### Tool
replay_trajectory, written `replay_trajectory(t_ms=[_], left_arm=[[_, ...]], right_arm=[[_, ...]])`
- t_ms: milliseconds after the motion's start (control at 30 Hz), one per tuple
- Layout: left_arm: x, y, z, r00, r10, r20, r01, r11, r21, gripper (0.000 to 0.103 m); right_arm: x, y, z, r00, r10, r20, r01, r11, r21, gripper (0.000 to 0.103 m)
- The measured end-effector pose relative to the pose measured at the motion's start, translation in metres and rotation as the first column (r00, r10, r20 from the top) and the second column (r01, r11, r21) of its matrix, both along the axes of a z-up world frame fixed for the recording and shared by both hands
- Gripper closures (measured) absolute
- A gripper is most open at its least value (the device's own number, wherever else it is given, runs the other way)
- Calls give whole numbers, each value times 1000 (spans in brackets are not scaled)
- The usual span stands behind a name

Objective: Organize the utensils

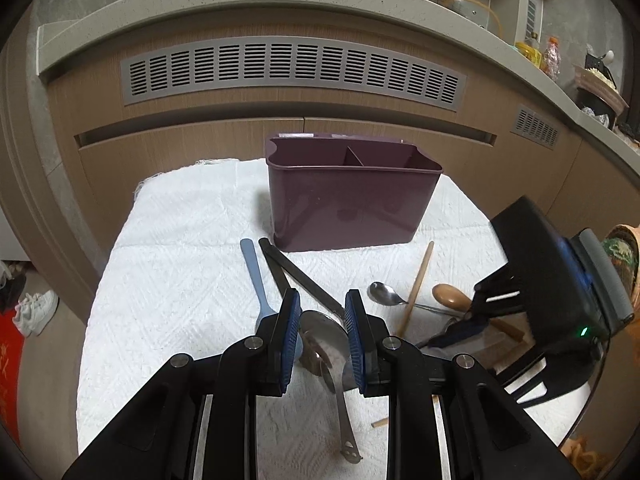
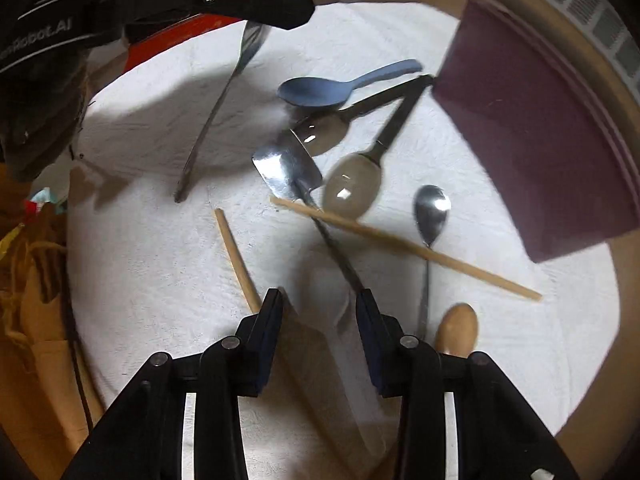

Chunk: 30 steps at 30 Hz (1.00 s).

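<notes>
A dark purple utensil holder (image 1: pixel 348 204) with a divider stands on the white cloth (image 1: pixel 180 280). My left gripper (image 1: pixel 322 300) is shut on the bowl of a metal spoon (image 1: pixel 324 332), whose handle hangs down over the cloth (image 2: pixel 216 112). Below lie a blue spoon (image 2: pixel 320 90), two black-handled spoons (image 2: pixel 352 188), a flat metal scoop (image 2: pixel 288 172), a small metal spoon (image 2: pixel 430 212), a wooden spoon (image 2: pixel 458 328) and two chopsticks (image 2: pixel 400 240). My right gripper (image 2: pixel 320 300) points down at the pile, open. The scoop's handle ends at its right fingertip, and one chopstick (image 2: pixel 236 252) runs under its left finger.
The holder (image 2: pixel 540 132) stands at the far side of the cloth, near the table's edge. Behind it is a wooden cabinet front with a grey vent grille (image 1: pixel 292 68). Bottles (image 1: pixel 532 52) stand on the counter above. White shoes (image 1: pixel 36 312) lie on the floor at left.
</notes>
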State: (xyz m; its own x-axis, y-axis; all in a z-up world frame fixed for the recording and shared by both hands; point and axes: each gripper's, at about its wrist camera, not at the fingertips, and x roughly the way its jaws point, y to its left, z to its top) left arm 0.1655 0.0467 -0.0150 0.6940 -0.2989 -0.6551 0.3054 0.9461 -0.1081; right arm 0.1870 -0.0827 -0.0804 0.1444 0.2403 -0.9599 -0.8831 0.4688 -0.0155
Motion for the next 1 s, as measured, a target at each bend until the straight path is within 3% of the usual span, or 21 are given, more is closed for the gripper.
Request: replay_trajectory(t_ms=[167,300,433,500,533,600,667,733,833,933,1000], left_arm=[[0,0,0,1000,-11,0,11,1000,-11,79],[-9,4,6,999,-19,26,20,999,-42,80],[-19,5,13,998,0,60,4,998,-64,89],[-23,3,17,997,12,78,-7,998,-60,89],[-25,2,19,996,15,89,-10,999,-52,89],[-28,0,21,994,20,104,-17,999,-31,90],[-26,2,20,997,16,79,-13,1000,-27,89],[-20,5,13,1000,-5,4,5,1000,-22,83],[-14,-2,-4,996,-29,-83,30,1000,4,74],[-6,-20,-22,989,-68,-134,72,997,24,74],[3,-35,-34,982,-93,-163,102,994,47,74]], right_arm=[[-3,9,0,999,-31,23,32,999,-20,70],[-9,-1,21,985,-157,70,152,986,61,70],[-12,-26,56,933,-342,112,312,925,218,70],[-11,-41,70,890,-435,136,383,875,296,70],[-10,-52,76,862,-492,117,428,833,350,70],[-6,-55,80,829,-550,98,474,785,399,70],[-6,-60,82,802,-589,102,501,756,421,70],[-8,-63,81,793,-601,97,515,747,421,70],[-14,-64,77,794,-597,120,513,761,397,70],[-29,-65,68,782,-599,173,511,775,372,70],[-31,-69,62,785,-599,155,515,772,373,70]])
